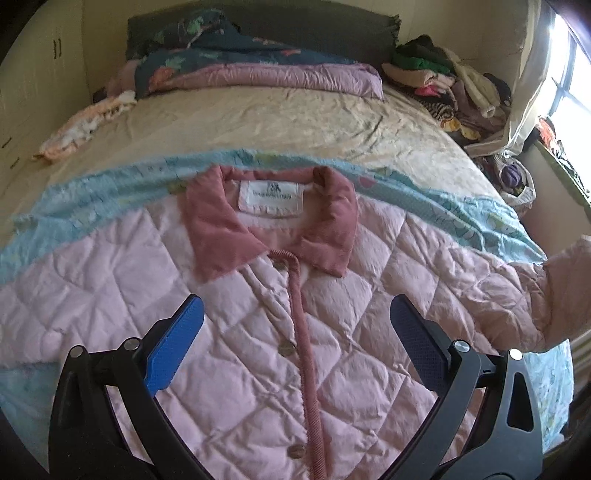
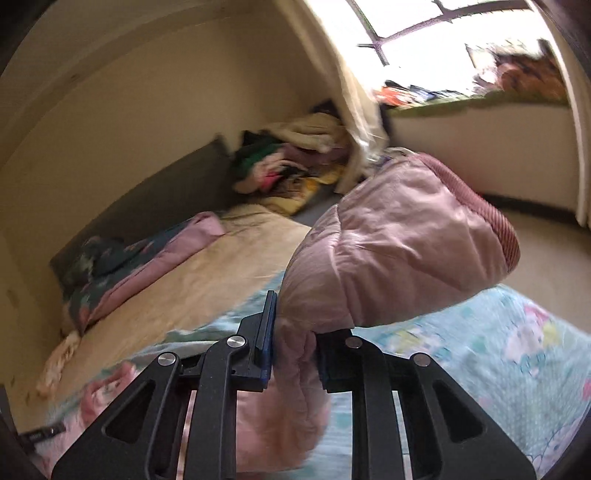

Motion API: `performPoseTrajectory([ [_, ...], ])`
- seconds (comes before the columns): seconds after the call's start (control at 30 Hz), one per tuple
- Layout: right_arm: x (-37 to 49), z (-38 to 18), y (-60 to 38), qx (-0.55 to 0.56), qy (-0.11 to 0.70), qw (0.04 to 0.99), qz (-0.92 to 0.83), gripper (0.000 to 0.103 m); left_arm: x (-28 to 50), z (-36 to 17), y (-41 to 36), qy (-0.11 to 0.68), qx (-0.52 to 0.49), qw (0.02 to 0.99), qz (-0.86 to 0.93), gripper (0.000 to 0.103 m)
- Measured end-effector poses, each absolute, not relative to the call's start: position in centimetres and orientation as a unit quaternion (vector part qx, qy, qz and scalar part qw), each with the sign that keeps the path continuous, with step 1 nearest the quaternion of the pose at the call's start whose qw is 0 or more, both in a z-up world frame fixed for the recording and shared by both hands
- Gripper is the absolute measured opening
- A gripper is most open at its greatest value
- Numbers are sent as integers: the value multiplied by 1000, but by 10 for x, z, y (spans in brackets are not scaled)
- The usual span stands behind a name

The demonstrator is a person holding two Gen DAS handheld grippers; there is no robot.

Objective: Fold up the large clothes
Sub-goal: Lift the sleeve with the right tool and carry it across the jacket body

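A pink quilted jacket (image 1: 280,332) lies front-up and spread flat on a light blue printed sheet (image 1: 92,192) across the near end of a bed (image 1: 258,122), its darker rose collar (image 1: 221,225) turned toward the headboard, a white label (image 1: 270,196) showing inside the neck, and a corded rose placket (image 1: 306,354) with round buttons running down its middle. The left gripper (image 1: 295,321) hangs above the jacket's chest with its blue-padded fingers (image 1: 173,347) spread wide, one on each side of the placket, touching nothing. In the right wrist view, the right gripper (image 2: 295,332) is pinched tight on a fold of the jacket's sleeve (image 2: 399,251), which bulges up past the fingers and ends in a ribbed rose cuff (image 2: 495,218) lifted clear of the sheet; the same raised sleeve shows at the right edge of the left wrist view. Farther up the bed, a rumpled cream sheet covers the mattress, with a folded lilac and dark floral quilt (image 1: 258,70) against the headboard. A heap of mixed clothes (image 1: 443,81) sits at the far corner beside a pale curtain (image 2: 354,96) and a bright window (image 2: 424,22). The right wrist view is blurred.
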State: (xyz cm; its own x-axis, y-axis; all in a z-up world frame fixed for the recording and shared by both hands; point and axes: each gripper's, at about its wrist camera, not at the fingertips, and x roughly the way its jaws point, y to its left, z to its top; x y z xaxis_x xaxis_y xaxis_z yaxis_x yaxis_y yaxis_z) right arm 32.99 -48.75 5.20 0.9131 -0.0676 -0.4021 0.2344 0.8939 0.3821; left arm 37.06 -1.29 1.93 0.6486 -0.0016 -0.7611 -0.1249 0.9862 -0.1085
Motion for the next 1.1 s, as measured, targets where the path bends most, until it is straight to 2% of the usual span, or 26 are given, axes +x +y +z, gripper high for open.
performPoseTrajectory([
  [0.53,343,138,-364,130,180,975,19,17,344,69,33,383,-97,918,25,95],
  [1.1,341,156,-278,85,179,976,85,17,324,79,88,360,-144,921,36,95],
])
